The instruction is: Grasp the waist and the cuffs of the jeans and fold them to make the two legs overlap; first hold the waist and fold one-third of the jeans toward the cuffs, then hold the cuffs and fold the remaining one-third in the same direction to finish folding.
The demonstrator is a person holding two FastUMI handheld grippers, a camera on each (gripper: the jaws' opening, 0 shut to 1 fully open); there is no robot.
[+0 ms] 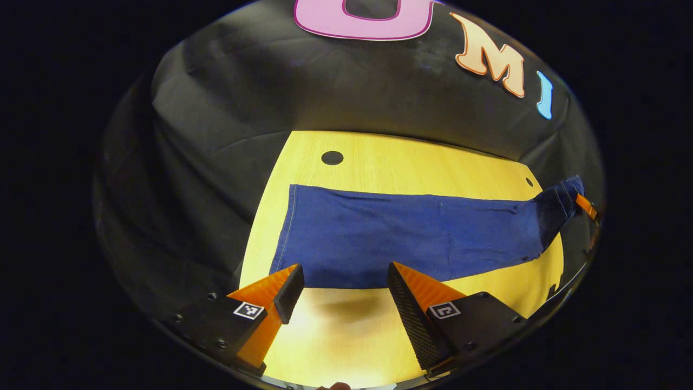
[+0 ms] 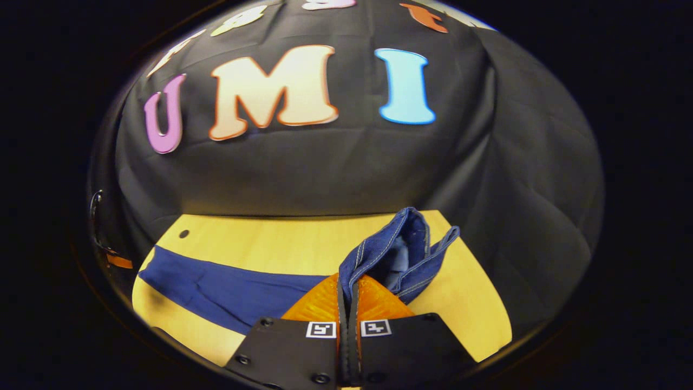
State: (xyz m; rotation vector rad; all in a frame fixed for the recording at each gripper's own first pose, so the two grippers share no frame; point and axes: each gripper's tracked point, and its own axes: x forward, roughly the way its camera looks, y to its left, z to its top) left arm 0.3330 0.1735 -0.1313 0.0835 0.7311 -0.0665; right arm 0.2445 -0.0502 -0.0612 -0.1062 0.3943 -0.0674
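Jeans (image 1: pixel 411 238) are lying flat along the table (image 1: pixel 390 162), legs overlapped, cuffs toward the left gripper (image 1: pixel 341 281). Left gripper is hovering just short of the cuffs with fingers spread wide, gripping nothing. Right gripper (image 2: pixel 349 298) is pinching the waist (image 2: pixel 395 249) between closed fingers, lifting that end off the table.
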